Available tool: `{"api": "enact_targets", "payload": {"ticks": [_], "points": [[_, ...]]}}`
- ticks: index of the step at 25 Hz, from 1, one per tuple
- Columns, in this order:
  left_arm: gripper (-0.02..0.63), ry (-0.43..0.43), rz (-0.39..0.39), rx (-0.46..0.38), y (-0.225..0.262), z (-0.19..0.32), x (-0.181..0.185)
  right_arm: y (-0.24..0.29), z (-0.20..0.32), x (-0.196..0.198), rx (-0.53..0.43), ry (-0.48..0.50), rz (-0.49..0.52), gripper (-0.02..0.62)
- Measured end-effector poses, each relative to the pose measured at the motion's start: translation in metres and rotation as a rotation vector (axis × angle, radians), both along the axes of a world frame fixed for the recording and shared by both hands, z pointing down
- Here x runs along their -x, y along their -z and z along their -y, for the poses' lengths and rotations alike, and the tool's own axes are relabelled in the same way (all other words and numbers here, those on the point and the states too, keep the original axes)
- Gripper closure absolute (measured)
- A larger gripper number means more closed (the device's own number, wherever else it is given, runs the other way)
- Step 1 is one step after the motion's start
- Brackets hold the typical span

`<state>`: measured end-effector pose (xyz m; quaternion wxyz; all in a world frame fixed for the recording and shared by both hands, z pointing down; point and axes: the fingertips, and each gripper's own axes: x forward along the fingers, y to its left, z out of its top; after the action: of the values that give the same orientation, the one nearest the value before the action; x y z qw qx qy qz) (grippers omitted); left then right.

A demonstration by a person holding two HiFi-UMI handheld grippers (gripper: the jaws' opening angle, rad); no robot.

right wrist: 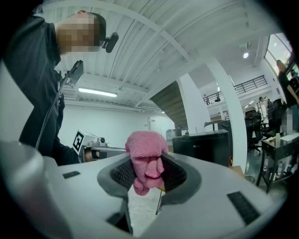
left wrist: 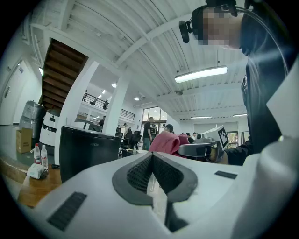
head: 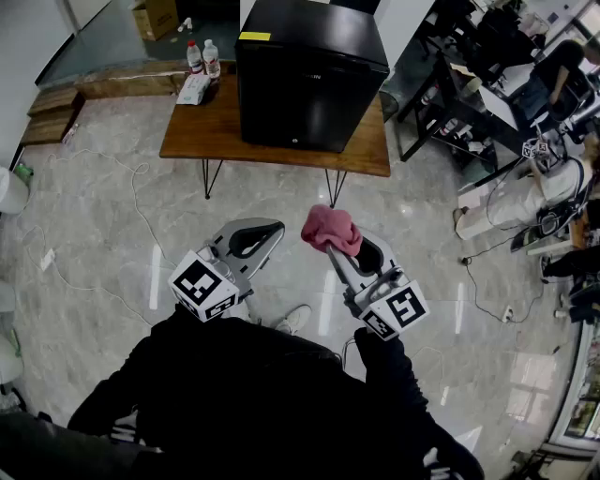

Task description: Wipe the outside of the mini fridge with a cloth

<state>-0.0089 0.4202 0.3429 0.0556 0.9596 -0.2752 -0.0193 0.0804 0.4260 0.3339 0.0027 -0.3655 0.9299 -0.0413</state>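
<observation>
The black mini fridge [head: 309,80] stands on a wooden table [head: 187,131] at the far side of the floor, well ahead of both grippers; it also shows as the fridge [left wrist: 88,151] and the fridge [right wrist: 203,147] in the gripper views. My right gripper [head: 335,249] is shut on a bunched pink cloth [head: 330,230], and the cloth [right wrist: 145,158] fills the gripper [right wrist: 147,175] between its pads. My left gripper [head: 275,227] is held beside it over the marble floor, shut with nothing in it [left wrist: 152,156]. The cloth [left wrist: 166,142] shows to its right.
Two water bottles [head: 202,56] and a white packet [head: 192,89] sit at the table's left end. A cardboard box [head: 155,17] lies behind. Cables [head: 141,216] trail across the floor at left. Desks, chairs and a seated person [head: 553,66] crowd the right side.
</observation>
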Motion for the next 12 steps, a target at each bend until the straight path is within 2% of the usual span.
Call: {"api": "enact_targets", "payload": {"ticks": [5, 12], "points": [[0.600, -0.001, 0.006, 0.015, -0.005, -0.004, -0.001, -0.002, -0.002, -0.002, 0.010, -0.007, 0.001, 0.454], [0.600, 0.000, 0.004, 0.014, -0.002, 0.007, -0.014, 0.003, 0.007, -0.021, 0.019, -0.015, 0.056, 0.454]]}}
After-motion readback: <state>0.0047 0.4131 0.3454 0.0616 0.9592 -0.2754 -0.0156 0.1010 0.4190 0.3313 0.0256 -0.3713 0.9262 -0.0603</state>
